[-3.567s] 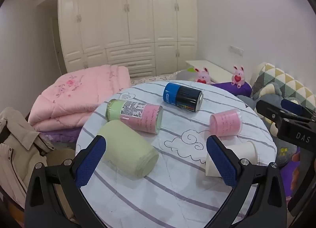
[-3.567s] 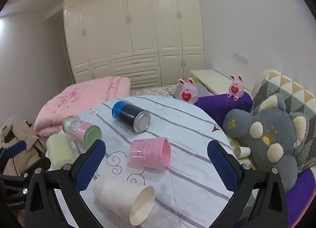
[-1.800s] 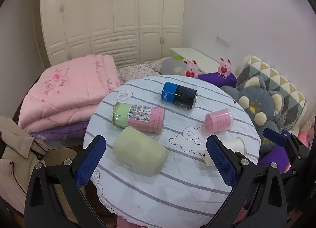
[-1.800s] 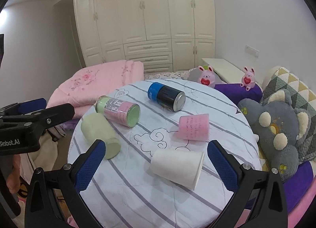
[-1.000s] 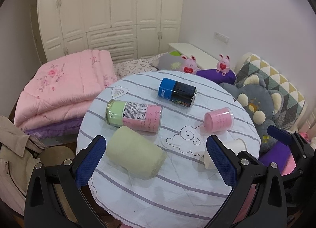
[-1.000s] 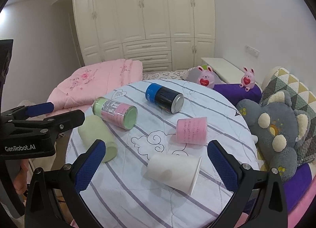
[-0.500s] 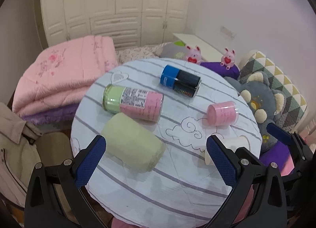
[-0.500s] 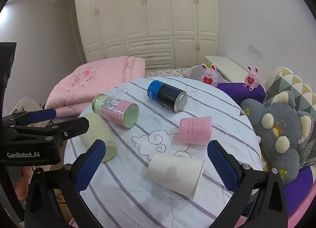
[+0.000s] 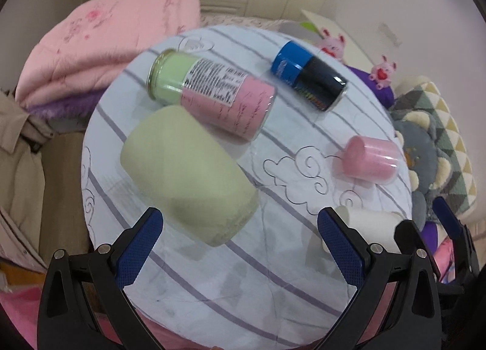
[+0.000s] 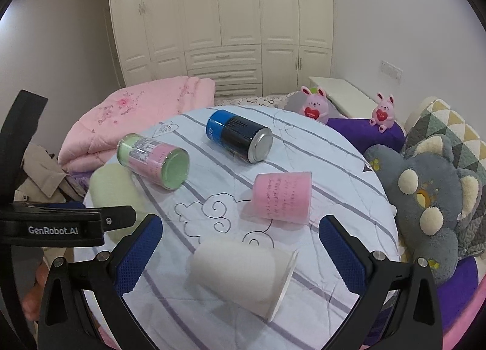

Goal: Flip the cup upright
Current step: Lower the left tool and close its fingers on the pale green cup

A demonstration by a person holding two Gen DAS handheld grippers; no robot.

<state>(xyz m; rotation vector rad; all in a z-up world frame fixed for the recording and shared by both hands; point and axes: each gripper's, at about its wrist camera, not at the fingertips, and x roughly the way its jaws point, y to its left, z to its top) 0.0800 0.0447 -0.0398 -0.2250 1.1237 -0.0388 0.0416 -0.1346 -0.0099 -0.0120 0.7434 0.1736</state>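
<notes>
Several cups and cans lie on their sides on a round striped table (image 9: 243, 274). A pale green cup (image 9: 186, 172) lies just ahead of my open left gripper (image 9: 240, 243). A white paper cup (image 10: 243, 274) lies between the fingers of my open right gripper (image 10: 240, 246); it also shows in the left wrist view (image 9: 367, 224). A pink cup (image 10: 282, 196) lies beyond it, and shows in the left wrist view (image 9: 369, 161) too. Both grippers are empty.
A green-and-pink jar (image 9: 209, 98) and a blue-black can (image 9: 308, 78) lie at the back of the table (image 10: 334, 152). A folded pink quilt (image 10: 136, 116) is at the left, grey plush toy (image 10: 425, 195) at the right, wardrobe (image 10: 221, 25) behind.
The left gripper has tilted down and moved closer to the table, so the pale green cup looms larger. The right gripper has moved slightly nearer the white cup. No cup has moved.
</notes>
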